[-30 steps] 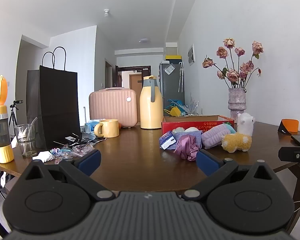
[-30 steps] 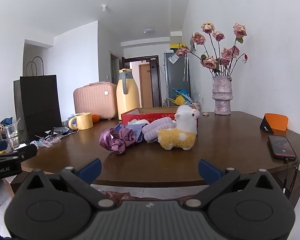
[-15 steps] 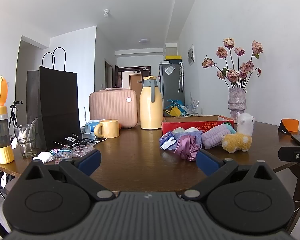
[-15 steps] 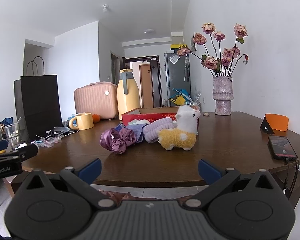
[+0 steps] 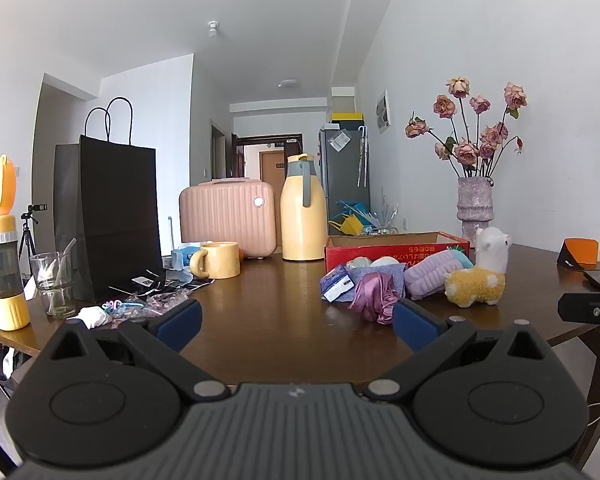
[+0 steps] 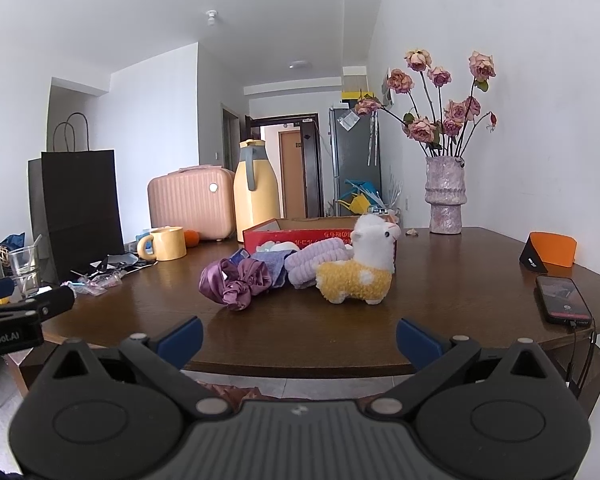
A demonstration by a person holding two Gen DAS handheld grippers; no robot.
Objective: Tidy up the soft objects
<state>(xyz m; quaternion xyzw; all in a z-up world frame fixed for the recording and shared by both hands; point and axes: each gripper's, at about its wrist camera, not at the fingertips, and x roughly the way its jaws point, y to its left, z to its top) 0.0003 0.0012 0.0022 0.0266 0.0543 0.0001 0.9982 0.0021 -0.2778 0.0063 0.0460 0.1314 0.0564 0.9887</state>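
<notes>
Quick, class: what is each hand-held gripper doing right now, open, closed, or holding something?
Left hand-held gripper: open, holding nothing.
Right hand-held gripper: open, holding nothing.

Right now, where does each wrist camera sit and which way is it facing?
Left wrist: on the open left claw, before the table's near edge, facing the purple satin scrunchie; the right claw's black body shows at far right.
Right wrist: on the open right claw, further right, facing the yellow-and-white plush alpaca; the left claw's body and a hand's edge show at left.
Shared: scrunchie, alpaca, red cardboard box.
</notes>
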